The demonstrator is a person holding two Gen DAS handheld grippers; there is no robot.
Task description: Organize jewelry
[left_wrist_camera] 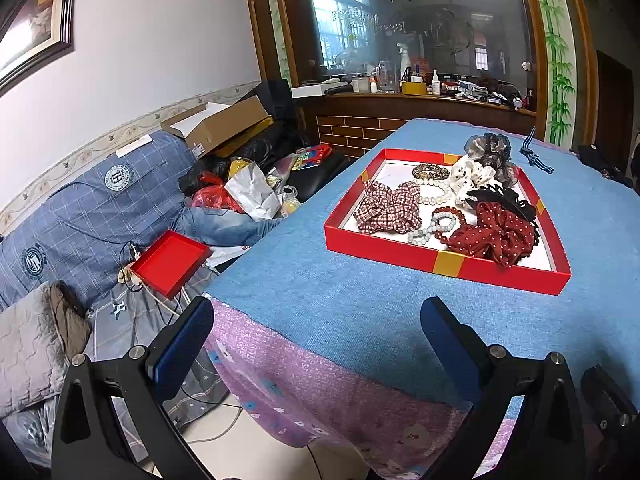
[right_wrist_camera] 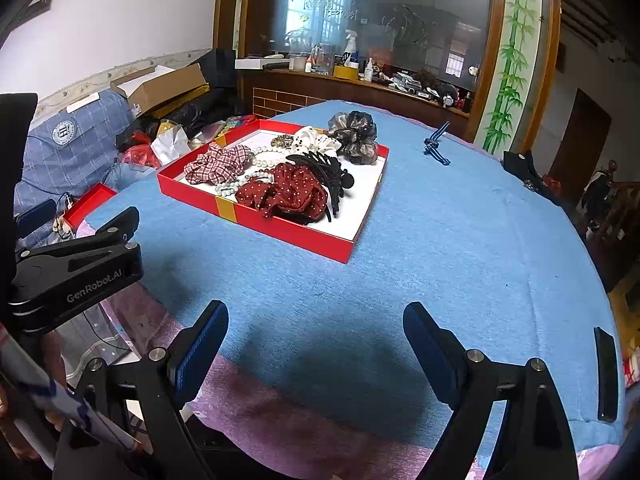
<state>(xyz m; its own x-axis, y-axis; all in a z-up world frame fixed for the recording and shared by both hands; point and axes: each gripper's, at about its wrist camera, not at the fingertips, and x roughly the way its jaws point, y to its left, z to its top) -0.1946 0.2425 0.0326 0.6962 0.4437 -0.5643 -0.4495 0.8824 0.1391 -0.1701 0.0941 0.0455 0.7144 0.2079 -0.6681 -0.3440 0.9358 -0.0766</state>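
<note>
Blue pads line both grippers, and the left gripper [left_wrist_camera: 316,336] and the right gripper [right_wrist_camera: 316,340] each hang over the near edge of the blue cloth [right_wrist_camera: 440,240] with fingers wide apart and nothing between them. Farther back on the cloth sits a red tray [left_wrist_camera: 448,262], and in it lie a checked scrunchie [left_wrist_camera: 388,208], a dotted red scrunchie [left_wrist_camera: 492,236], bead bracelets [left_wrist_camera: 432,228], a black claw clip [left_wrist_camera: 504,200], pearls [left_wrist_camera: 436,194] and a white scrunchie [left_wrist_camera: 472,174]. Past the tray a blue cord [right_wrist_camera: 436,144] lies alone on the cloth.
</note>
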